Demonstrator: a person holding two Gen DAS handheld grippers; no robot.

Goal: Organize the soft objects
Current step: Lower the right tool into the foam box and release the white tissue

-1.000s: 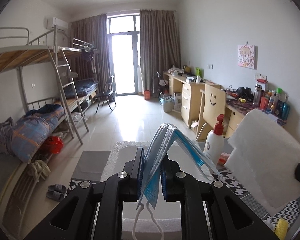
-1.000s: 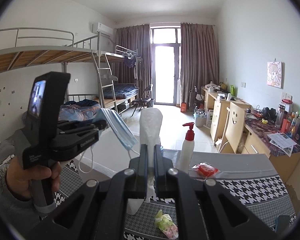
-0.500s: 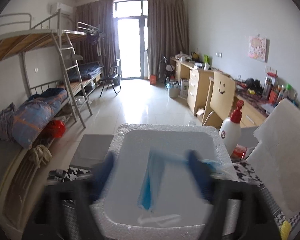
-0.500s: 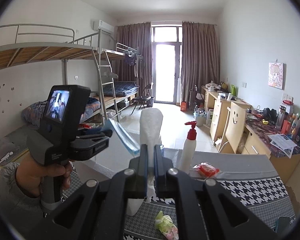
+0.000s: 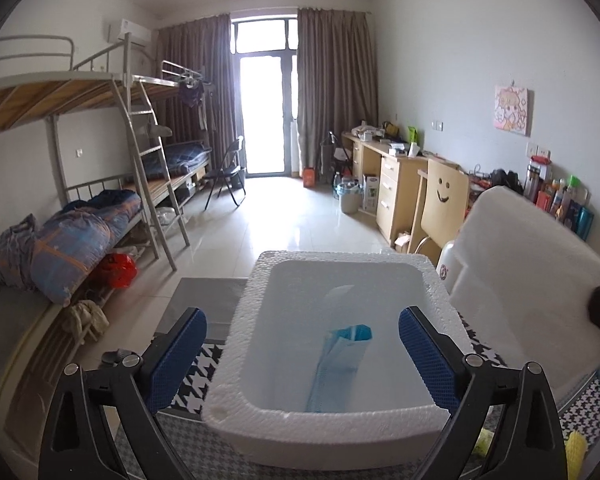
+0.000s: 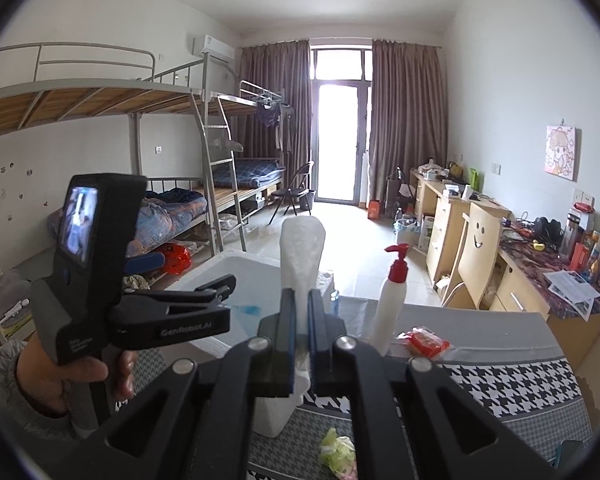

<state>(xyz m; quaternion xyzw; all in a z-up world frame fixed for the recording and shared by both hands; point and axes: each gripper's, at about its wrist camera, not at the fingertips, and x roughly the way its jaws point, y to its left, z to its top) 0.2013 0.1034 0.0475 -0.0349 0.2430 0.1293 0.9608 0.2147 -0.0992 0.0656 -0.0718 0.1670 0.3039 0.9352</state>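
While left gripper (image 5: 302, 356) gapes over foam box (image 5: 236, 364) | blue mask (image 5: 338, 364) lengthwise toward frame bottom | right gripper (image 6: 299, 344) clamps white pad (image 6: 302, 256) upright | "GenRobot.AI"

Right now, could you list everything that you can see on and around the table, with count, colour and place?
box: one, white foam, on table, under left tool
mask: one, blue, inside box
foam sheet: one, white, upright in right tool
pump bottle: one, white with red pump, on table right of box
packet: one, red, beside bottle
wrapper: one, green, near table edge
table: one, houndstooth cloth
left tool: open
right tool: shut on sheet
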